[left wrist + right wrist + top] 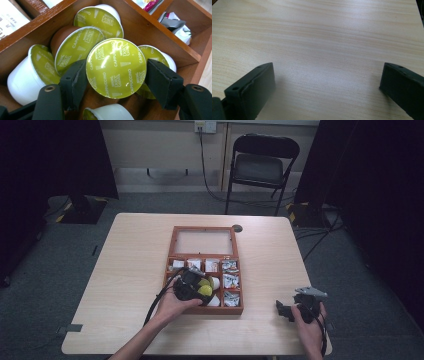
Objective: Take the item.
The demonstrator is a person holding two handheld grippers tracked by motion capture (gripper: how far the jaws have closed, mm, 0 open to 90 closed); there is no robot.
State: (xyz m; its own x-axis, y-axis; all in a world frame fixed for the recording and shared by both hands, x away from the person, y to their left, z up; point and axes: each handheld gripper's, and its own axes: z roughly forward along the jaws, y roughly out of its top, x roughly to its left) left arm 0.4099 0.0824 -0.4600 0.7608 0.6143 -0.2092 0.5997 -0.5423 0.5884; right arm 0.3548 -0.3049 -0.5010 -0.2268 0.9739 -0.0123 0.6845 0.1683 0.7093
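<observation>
The coffee capsule (116,67) with the green foil lid sits between the jaws of my left gripper (192,285), inside a compartment of the wooden box (172,251) at the middle of the counter (130,250). The left jaw's pad lies right against the edge of the lid, while the right jaw stands just beside the other edge; I cannot tell whether it touches. So the jaws are partly spread around the capsule rather than clearly squeezing it. The capsule is tilted with its lid facing my camera, resting on top of the other capsules (75,48) piled in the same compartment, some white-bodied, one brown. Another white capsule (110,113) lies below, near the bottom of my left gripper view.

The neighbouring compartments (175,23) hold crumpled foil packets. In the high view the box's glass lid (203,241) lies open on the far side, and my left hand (172,306) rests at the box's near edge.

My right gripper (286,311) sits at the near right of the counter, well apart from the box. Its jaws are spread wide over bare wood, with nothing between them.
</observation>
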